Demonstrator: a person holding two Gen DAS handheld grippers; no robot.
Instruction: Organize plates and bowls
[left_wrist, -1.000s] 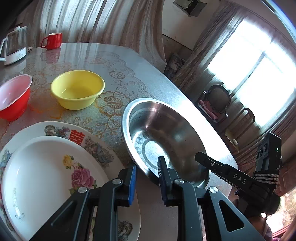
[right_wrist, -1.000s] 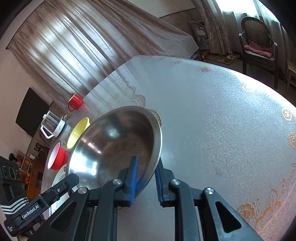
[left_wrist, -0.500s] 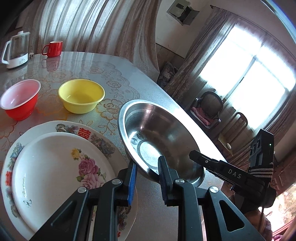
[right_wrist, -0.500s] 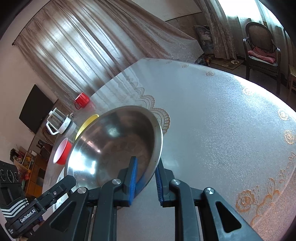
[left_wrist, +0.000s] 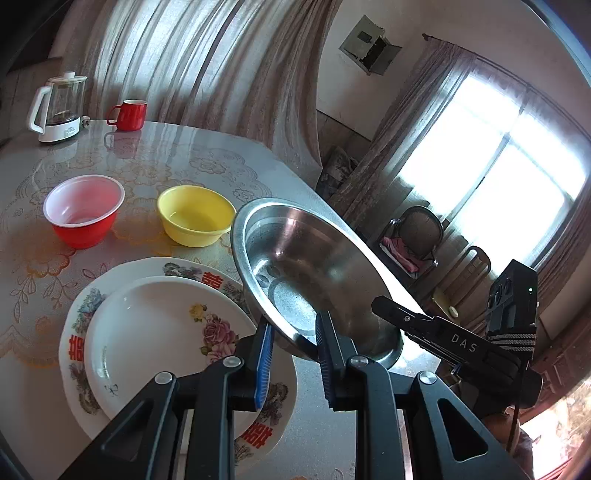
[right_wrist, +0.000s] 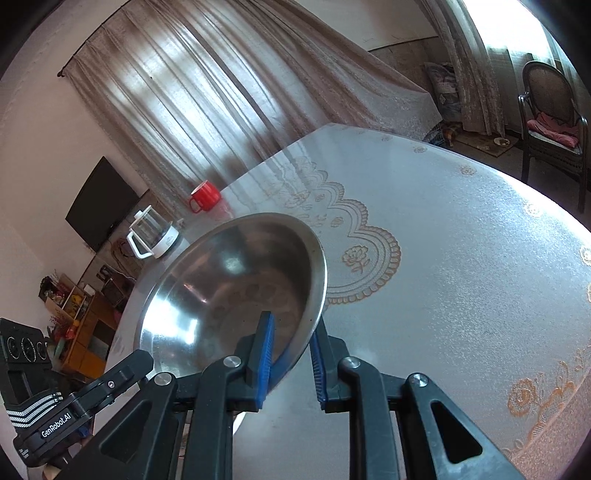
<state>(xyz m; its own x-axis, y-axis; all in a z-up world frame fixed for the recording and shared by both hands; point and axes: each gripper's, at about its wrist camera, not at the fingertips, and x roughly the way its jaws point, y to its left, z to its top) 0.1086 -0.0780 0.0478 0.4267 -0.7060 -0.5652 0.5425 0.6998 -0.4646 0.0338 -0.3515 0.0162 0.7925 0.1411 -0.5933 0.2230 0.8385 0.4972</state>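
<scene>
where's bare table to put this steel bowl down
Widest bare stretch: right of the steel bowl, out toward the chair. Also between the mug and yellow bowl. Crowded around the stacked plates and red bowl.

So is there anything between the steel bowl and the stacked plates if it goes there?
Nothing visible. The steel bowl, gripped at its rim by both grippers, hangs tilted beside the stacked plates, whose top is bare.

We have two cameras, each looking out along its own fingers, close above the table (left_wrist: 155, 155). The left one faces the window at the frame's right; the right one faces the curtain up top. Both see the metal bowl (left_wrist: 314, 273) (right_wrist: 236, 291) and red mug (left_wrist: 129, 115) (right_wrist: 205, 196).
</scene>
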